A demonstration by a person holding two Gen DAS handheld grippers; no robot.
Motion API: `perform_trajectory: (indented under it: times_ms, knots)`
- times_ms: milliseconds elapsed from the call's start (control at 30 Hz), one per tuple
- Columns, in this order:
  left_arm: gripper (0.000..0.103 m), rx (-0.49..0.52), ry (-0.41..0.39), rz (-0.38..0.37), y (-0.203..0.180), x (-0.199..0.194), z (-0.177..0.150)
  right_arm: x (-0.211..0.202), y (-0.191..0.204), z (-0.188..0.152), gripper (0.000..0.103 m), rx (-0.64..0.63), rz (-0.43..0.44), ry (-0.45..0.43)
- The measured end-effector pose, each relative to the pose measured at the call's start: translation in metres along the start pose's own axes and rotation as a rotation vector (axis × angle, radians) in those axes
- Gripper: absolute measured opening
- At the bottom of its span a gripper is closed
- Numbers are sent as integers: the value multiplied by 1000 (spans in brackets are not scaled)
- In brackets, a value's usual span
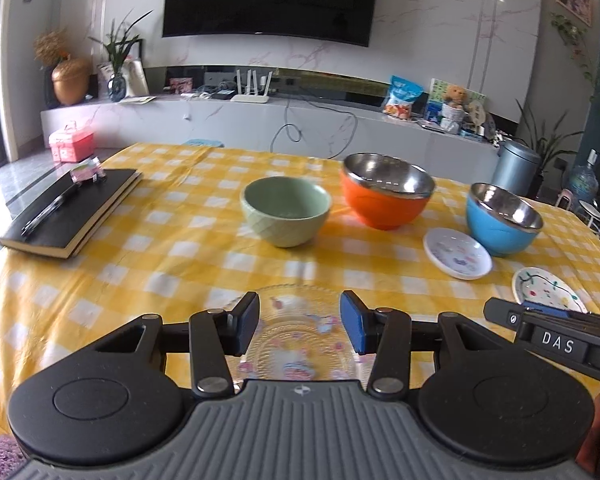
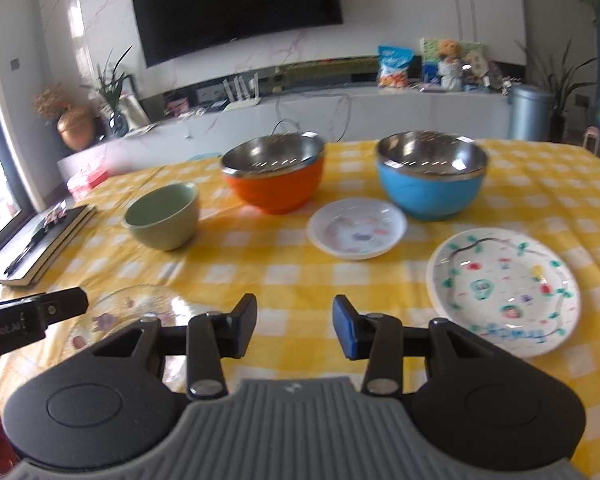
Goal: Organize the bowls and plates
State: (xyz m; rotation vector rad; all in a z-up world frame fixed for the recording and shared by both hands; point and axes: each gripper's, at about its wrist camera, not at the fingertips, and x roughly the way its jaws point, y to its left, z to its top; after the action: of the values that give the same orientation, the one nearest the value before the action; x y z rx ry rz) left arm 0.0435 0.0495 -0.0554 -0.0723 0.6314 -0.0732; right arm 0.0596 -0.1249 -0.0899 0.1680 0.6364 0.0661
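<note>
My left gripper hangs released above the clear glass plate with pink prints at the near desk edge; my right gripper is released too, over bare yellow checked cloth. Risk: the fingers may skid on slick glass and nudge it off the edge.

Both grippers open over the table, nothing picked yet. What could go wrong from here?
1. The clear glass plate under the left gripper is hard to see and lies flat, so the fingers may slip off its rim.
2. The small white plate sits close to the blue bowl and could knock it when lifted.
3. The right gripper hovers over bare tablecloth, not aligned with any dish.
</note>
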Motion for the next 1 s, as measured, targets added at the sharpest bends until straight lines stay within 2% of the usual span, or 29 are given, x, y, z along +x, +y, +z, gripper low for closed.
perform_trajectory:
  times_ms: [133,167,267,333,433,567,833,1000]
  knots:
    - [53,-1,30,-67,-23,4,2,-11,-27,0,44,-43,-50,-45]
    - [55,-15,48,-89,-28,7,2,-12,-34,0,48,-46,-50,-44]
    - [59,-51,91,-139,-44,13,3,-19,-57,2,49,-18,-64,-45]
    - [60,-24,96,-140,-59,17,3,-22,-69,2,49,-5,-90,-50]
    - [69,27,100,-134,-83,24,1,-25,-86,2,49,-8,-132,-43]
    - [70,82,111,-158,-112,33,1,-27,-111,3,50,37,-164,-55]
    - [70,127,136,-214,-156,54,0,-22,-160,-1,50,176,-218,-44]
    - [70,106,154,-237,-173,73,-3,-15,-181,-6,50,233,-240,-34]
